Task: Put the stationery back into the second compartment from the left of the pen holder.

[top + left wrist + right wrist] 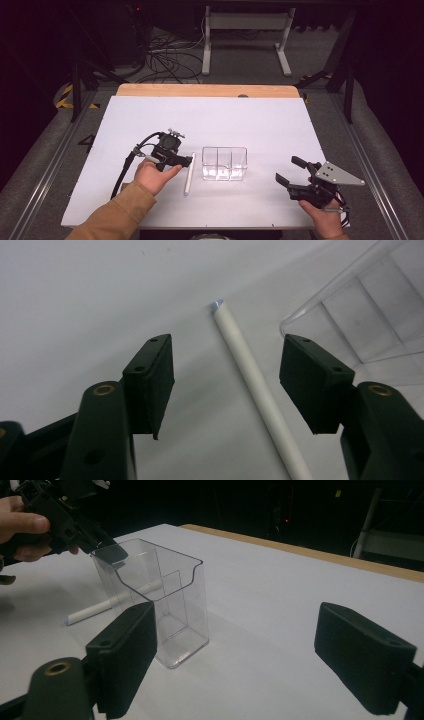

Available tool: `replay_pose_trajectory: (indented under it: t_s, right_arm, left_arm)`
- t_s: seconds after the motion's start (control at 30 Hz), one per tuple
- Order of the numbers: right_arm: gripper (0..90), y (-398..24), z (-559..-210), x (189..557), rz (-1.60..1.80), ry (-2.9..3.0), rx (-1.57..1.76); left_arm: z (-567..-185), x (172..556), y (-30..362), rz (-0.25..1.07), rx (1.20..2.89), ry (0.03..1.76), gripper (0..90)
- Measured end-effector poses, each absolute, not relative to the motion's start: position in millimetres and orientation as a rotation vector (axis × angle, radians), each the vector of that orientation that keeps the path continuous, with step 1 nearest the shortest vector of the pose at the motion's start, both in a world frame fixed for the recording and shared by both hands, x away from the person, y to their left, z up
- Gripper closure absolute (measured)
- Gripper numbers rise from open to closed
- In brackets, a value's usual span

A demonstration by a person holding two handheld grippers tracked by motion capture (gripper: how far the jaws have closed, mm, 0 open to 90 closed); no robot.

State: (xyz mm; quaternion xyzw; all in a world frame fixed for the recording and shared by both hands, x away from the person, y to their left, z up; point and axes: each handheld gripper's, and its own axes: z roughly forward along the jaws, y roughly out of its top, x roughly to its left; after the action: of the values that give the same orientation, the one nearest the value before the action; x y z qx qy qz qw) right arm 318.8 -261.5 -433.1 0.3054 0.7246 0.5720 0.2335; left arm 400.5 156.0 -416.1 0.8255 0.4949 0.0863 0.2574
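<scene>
The left gripper (pixel 186 161) hangs low over the pen (pixel 189 173), a slim white stick lying flat on the bench (pixel 225 120) just left of the box (pixel 224 163). In the left gripper view the pen (pixel 255 385) runs between the two black pads (pixel 150 385), slanting from the lower right up to a tip near the middle of the frame. Both pads stand clear of it, with bench surface visible on either side, so the jaws are spread around the pen and not pinching it. A corner of the box (pixel 350 300) shows beyond the right-hand pad.

The box is clear plastic with inner dividers and stands upright on the bench, open at the top. Seen from the high view, the pen lies just beside its left wall, roughly parallel to that wall and apart from it, with its far end near the box's far left corner and its near end reaching closer to the person than the box does. Seen from the right gripper view, the pen (pixel 110 605) shows through and beyond the box (pixel 160 600), and the left gripper (pixel 107 547) hovers by the box's far rim.

The right gripper (pixel 287 172) is held off to the right of the box, well apart from it, near the bench's front right corner. Its jaws are spread with nothing between them, and they point toward the box.
</scene>
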Motion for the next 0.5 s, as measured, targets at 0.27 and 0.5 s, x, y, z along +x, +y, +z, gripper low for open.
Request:
replay_pose_trajectory:
  t_s: [0.27,0.5]
  right_arm:
    - [17.9,-262.3,-432.8,318.3,1.576,1.983,0.837]
    - [17.9,-262.6,-433.2,318.2,1.574,1.988,0.836]
  left_arm:
    - [-423.2,409.2,150.8,0.155,2.25,1.391,47.0]
    - [-428.9,416.7,148.4,0.093,2.253,1.416,47.8]
